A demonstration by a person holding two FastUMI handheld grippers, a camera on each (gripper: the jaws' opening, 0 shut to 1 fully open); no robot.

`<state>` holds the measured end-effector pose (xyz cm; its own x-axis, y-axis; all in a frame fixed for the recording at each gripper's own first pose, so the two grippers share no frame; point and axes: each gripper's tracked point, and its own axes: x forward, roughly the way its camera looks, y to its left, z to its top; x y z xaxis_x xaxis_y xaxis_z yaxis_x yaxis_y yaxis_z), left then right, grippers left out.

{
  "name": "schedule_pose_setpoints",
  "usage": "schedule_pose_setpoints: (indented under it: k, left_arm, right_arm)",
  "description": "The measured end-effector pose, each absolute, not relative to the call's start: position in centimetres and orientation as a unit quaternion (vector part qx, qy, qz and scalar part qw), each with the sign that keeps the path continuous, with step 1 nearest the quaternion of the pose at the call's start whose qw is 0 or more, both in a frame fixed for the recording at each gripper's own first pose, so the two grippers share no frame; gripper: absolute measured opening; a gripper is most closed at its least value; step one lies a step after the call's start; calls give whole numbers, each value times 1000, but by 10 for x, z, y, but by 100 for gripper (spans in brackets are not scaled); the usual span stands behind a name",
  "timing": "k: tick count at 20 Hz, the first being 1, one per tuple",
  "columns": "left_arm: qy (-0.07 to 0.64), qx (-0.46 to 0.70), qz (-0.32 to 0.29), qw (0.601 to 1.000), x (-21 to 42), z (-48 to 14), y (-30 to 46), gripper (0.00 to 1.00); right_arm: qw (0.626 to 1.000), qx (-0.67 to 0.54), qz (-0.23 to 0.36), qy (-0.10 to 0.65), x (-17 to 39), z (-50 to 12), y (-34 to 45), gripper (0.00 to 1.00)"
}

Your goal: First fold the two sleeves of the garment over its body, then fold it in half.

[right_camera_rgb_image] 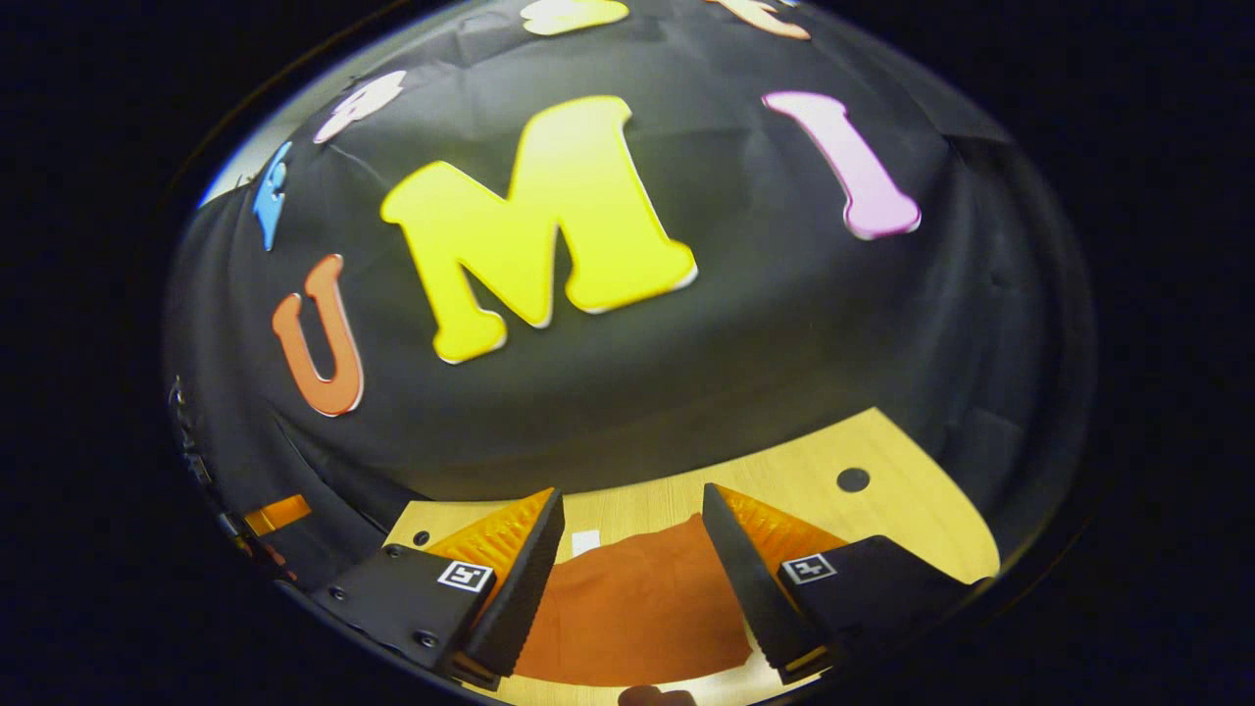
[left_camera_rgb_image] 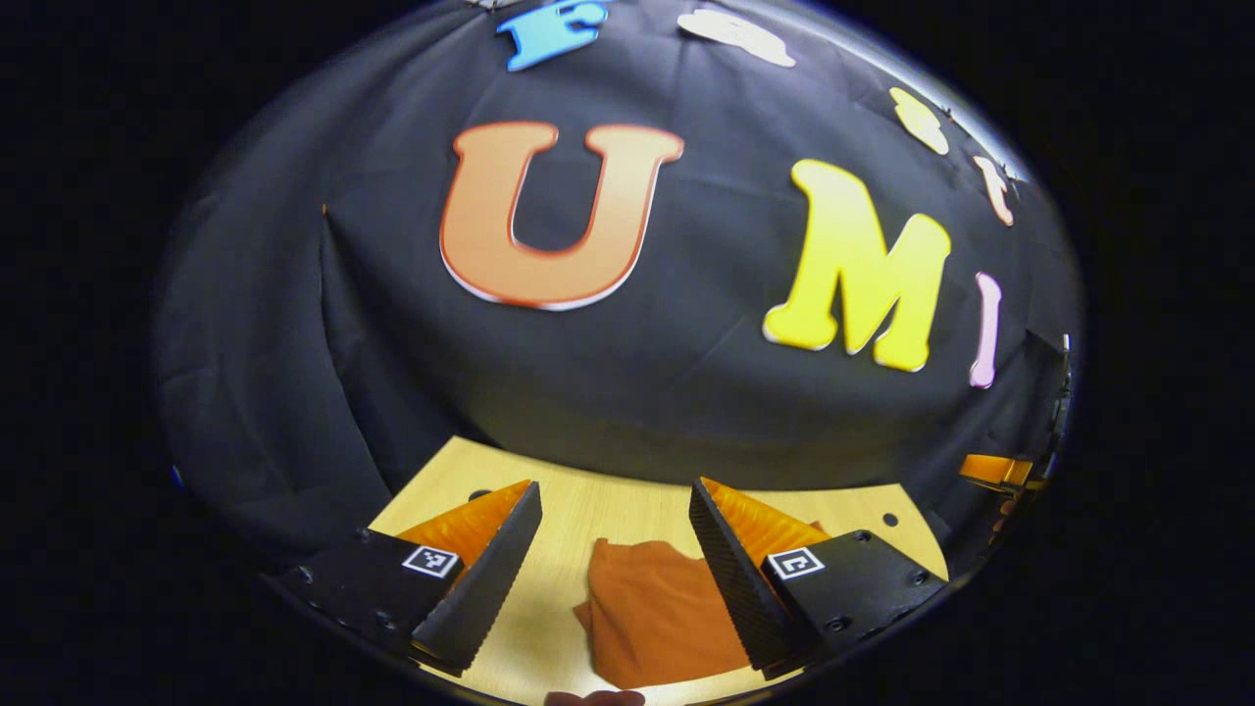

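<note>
Orange garment (left_camera_rgb_image: pixel 655 616), plain soft cloth, folded into a compact flat bundle with a few creases, lying on the light wooden table (left_camera_rgb_image: pixel 588 510), broad smooth panel in the right gripper view

A black cloth wall (left_camera_rgb_image: pixel 627 392) hangs in soft folds ahead of both cameras. Below it lies a pale wooden surface (right_camera_rgb_image: pixel 804 480) with small dark round holes (right_camera_rgb_image: pixel 852 479), brightly lit.

Garment (left_camera_rgb_image: pixel 652 613) near edge cut off, partly hidden behind hand-held gripper fingers (left_camera_rgb_image: pixel 740 579)
</note>
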<state>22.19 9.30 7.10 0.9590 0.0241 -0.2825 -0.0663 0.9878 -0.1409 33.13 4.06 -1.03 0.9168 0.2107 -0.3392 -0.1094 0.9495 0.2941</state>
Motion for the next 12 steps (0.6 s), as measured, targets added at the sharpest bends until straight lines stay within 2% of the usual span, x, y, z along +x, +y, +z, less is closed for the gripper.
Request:
schedule_pose_setpoints:
  k: [2, 4, 5, 7, 8, 12]
  left_arm:
    - [93, -54, 21, 994, 188, 111, 76, 100]
    - [47, -29, 24, 998, 148, 146, 55, 98]
    - [29, -23, 29, 999, 130, 160, 48, 100]
    - [1, -29, 36, 999, 90, 174, 26, 98]
    - [-6, -32, 39, 999, 69, 174, 16, 97]
    - [-38, -29, 53, 997, -3, 177, -26, 97]
  right_arm:
    - [981, 109, 90, 131, 287, 38, 53, 92]
    - [986, 91, 109, 83, 241, 74, 64, 93]
    - [986, 90, 119, 67, 221, 90, 61, 93]
    - [987, 94, 120, 45, 188, 105, 55, 93]
    - [988, 96, 113, 32, 169, 111, 49, 88]
    - [993, 81, 89, -5, 100, 114, 22, 89]
